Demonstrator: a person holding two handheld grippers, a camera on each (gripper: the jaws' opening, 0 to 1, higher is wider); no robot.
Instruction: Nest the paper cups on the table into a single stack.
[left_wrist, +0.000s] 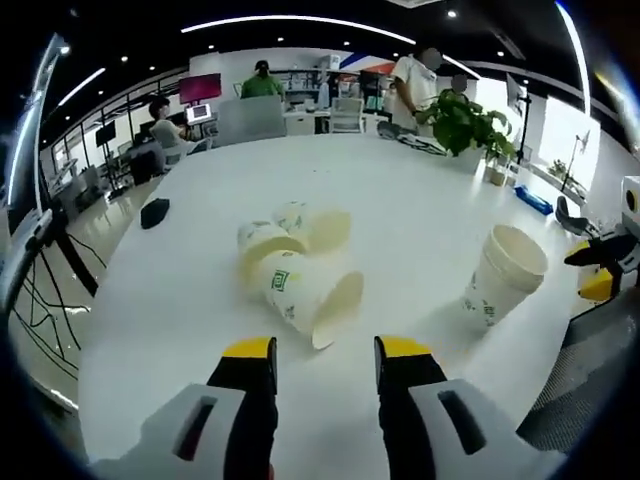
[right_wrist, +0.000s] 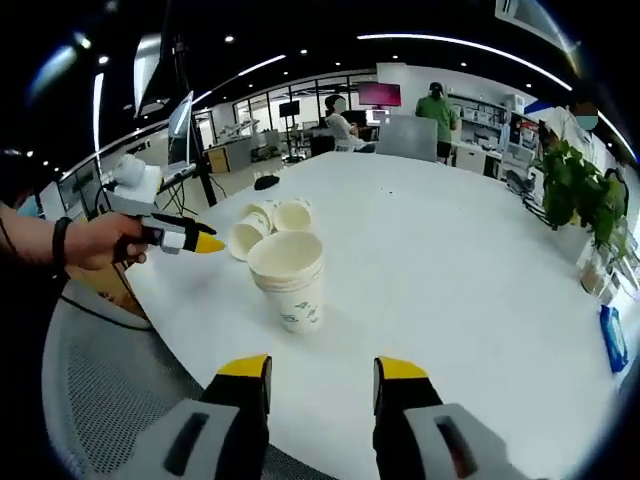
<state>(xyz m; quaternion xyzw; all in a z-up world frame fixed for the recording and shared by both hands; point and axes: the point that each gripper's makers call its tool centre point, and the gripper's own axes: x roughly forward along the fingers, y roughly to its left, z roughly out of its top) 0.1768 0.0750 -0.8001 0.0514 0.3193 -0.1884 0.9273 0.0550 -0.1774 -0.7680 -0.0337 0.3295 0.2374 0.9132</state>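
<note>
One big white table (left_wrist: 400, 190) carries everything here, wide and round-edged, with the office behind it where people stand and sit among desks and screens. Off at the far right edge of the table in the left gripper view sits a leafy potted plant (left_wrist: 465, 122), and a dark mouse (left_wrist: 154, 212) lies at the far left. Now the cups: an upright stack of paper cups (right_wrist: 290, 280) stands just ahead of the right gripper (right_wrist: 319, 372), whose yellow-tipped jaws are spread apart with nothing between them. Over in the left gripper view that same stack stands off to the right, well apart from a cluster of loose cups (left_wrist: 290, 265) tipped on their sides near the table's middle, mouths facing different ways, several touching one another. The left gripper (left_wrist: 326, 352) hovers just short of the nearest fallen cup, jaws parted and empty. In the right gripper view a hand (right_wrist: 95, 240) grips that left gripper at the table's left edge, beside the loose cups.
</note>
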